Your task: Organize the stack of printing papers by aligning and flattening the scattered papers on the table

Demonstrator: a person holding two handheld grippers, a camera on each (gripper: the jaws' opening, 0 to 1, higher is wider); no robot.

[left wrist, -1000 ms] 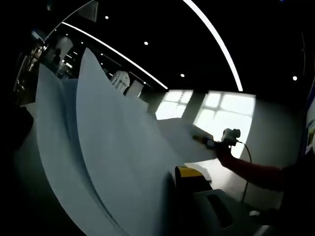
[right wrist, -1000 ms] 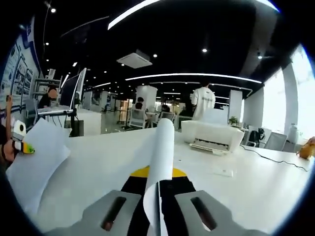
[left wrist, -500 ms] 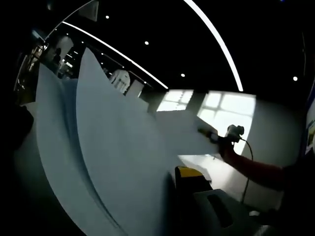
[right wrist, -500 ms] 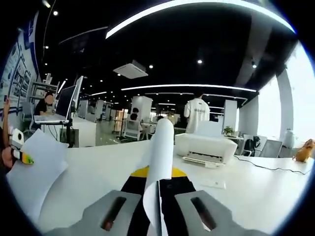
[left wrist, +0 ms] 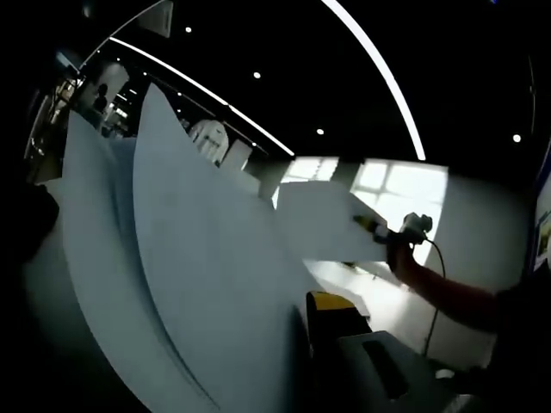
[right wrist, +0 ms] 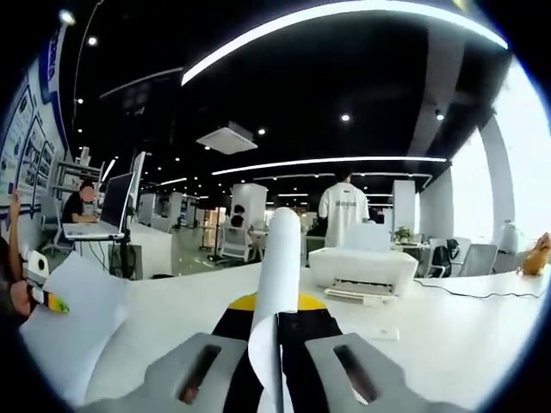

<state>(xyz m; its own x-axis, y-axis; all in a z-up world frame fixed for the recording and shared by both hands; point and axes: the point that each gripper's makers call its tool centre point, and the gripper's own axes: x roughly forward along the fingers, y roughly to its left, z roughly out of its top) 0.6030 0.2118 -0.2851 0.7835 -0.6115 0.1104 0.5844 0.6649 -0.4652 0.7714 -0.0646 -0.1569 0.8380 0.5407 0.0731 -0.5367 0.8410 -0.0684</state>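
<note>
Office space stretches out behind everything — dark ceiling with light strips, desks, a person in a white shirt [right wrist: 343, 209] standing past the white table [right wrist: 448, 331], and a printer [right wrist: 362, 268] resting on it.

Starting at my own jaws: the right gripper [right wrist: 277, 372] is clamped on the edge of a sheet of paper [right wrist: 277, 284], which rises edge-on between the two jaws and curls over at its top. In the left gripper view, the left gripper [left wrist: 366, 366] sits low at the right, and the papers [left wrist: 198, 284] fan up across most of the picture in big curved leaves; they cover the jaw tips, so I cannot tell whether those jaws are apart or pinched on the stack, though they look tucked against its lower edge.

Further out, the other gripper [right wrist: 47, 301] shows at the left of the right gripper view, against the far end of the same sheet [right wrist: 69, 327], which is lifted off the table.

My judgement: this paper is light, floppy and slick — it bows under its own weight and will crease if squeezed mid-sheet. I would hold it at the edges, near the corners.
</note>
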